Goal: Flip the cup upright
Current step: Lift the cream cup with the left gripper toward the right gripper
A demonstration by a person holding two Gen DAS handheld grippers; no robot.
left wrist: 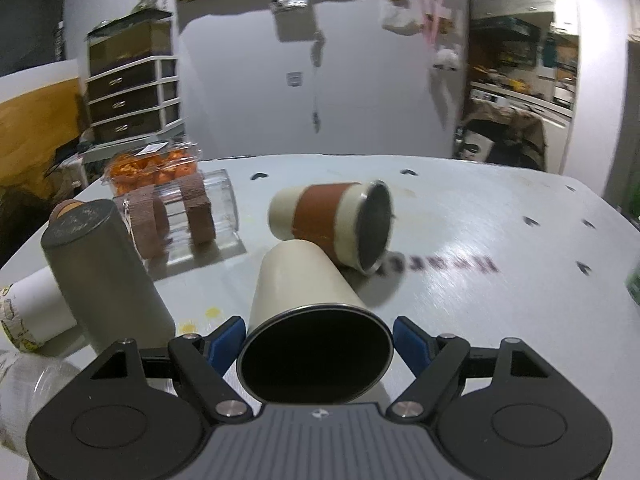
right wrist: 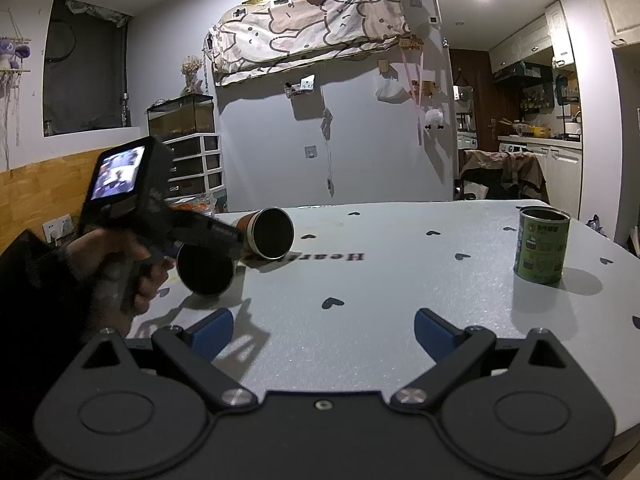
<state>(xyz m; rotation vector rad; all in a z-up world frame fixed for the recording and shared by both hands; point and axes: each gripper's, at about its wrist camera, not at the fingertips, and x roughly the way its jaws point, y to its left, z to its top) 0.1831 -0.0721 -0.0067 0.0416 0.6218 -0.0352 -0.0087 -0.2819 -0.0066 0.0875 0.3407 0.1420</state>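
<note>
A plain cream cup (left wrist: 304, 292) lies on its side on the table, its dark mouth toward my left gripper (left wrist: 320, 340). The blue fingers (left wrist: 228, 340) stand on either side of its rim with small gaps, open. Behind it lies a second cream cup with a brown sleeve (left wrist: 328, 220), also on its side, mouth to the right. In the right wrist view both cups show: the plain one (right wrist: 205, 267) by the left gripper, the sleeved one (right wrist: 268, 236) behind. My right gripper (right wrist: 324, 332) is open and empty above the table.
A grey cylinder flask (left wrist: 100, 272) stands left of the plain cup. A clear box with brown blocks (left wrist: 188, 216) and a tub of orange fruit (left wrist: 152, 168) lie behind. A green tin (right wrist: 542, 244) stands at the right of the white table (right wrist: 400, 280).
</note>
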